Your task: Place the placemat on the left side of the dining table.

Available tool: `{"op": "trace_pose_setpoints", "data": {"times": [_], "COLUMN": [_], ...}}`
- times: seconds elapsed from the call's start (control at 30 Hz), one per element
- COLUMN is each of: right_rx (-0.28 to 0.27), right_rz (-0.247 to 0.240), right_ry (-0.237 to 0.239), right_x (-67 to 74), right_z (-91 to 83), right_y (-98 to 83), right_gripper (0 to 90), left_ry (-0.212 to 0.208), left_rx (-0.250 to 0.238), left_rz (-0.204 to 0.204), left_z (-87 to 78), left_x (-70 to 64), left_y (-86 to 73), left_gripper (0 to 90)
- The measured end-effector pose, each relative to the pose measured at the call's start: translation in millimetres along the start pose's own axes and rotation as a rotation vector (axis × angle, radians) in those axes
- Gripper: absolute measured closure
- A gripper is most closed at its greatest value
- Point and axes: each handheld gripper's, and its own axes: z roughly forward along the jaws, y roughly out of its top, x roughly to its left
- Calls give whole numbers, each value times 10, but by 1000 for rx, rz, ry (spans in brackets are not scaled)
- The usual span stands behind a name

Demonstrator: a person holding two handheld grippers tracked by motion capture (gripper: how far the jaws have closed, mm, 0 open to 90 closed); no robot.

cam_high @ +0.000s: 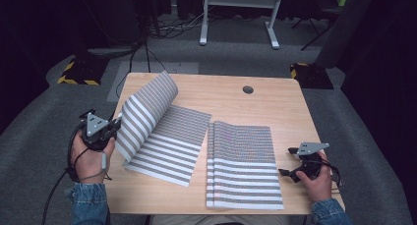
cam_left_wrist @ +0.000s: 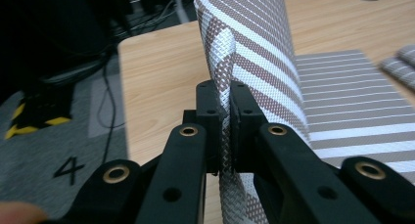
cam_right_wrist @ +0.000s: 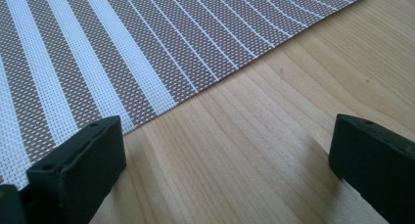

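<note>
The left gripper (cam_high: 114, 127) has its fingers (cam_left_wrist: 211, 117) pinched tight on the left edge of a striped mat (cam_high: 160, 131), curling that side up and over toward three o'clock; the mat's other half lies flat on the wooden surface (cam_high: 275, 102). A second mat (cam_high: 243, 163) lies flat just beside it, long axis running twelve to six. The right gripper (cam_high: 289, 172) hovers at this mat's three o'clock edge, fingers (cam_right_wrist: 83, 160) spread wide and empty (nearer hand for it, I'd judge). Nothing blocks either.
</note>
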Motion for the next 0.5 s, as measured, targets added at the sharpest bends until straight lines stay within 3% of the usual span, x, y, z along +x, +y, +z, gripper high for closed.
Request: {"op": "trace_pose_setpoints", "data": {"times": [0.03, 0.1, 0.13, 0.17, 0.23, 0.3, 0.33, 0.43, 0.5], "right_rx": [0, 0, 0, 1, 0, 0, 0, 0, 0], "right_rz": [0, 0, 0, 0, 0, 0, 0, 0, 0], "right_ry": [0, 0, 0, 0, 0, 0, 0, 0, 0], "right_x": [0, 0, 0, 0, 0, 0, 0, 0, 0], "right_z": [0, 0, 0, 0, 0, 0, 0, 0, 0], "right_y": [0, 0, 0, 0, 0, 0, 0, 0, 0], "right_gripper": [5, 5, 5, 5, 5, 5, 5, 5, 5], "left_ry": [0, 82, 82, 153, 224, 241, 281, 286, 233], "left_rx": [0, 20, 20, 43, 53, 54, 17, 1, -13], "left_rz": [0, 3, 3, -15, -56, -78, -94, -76, -67], "left_z": [0, -36, -36, -70, -87, -87, -81, -87, -63], "left_x": [0, 68, 68, 113, 151, 169, 174, 103, -1], "left_y": [0, -25, -25, -37, -56, -66, -72, -29, 18], "left_gripper": [850, 848, 847, 844, 818, 674, 571, 445, 416]}}
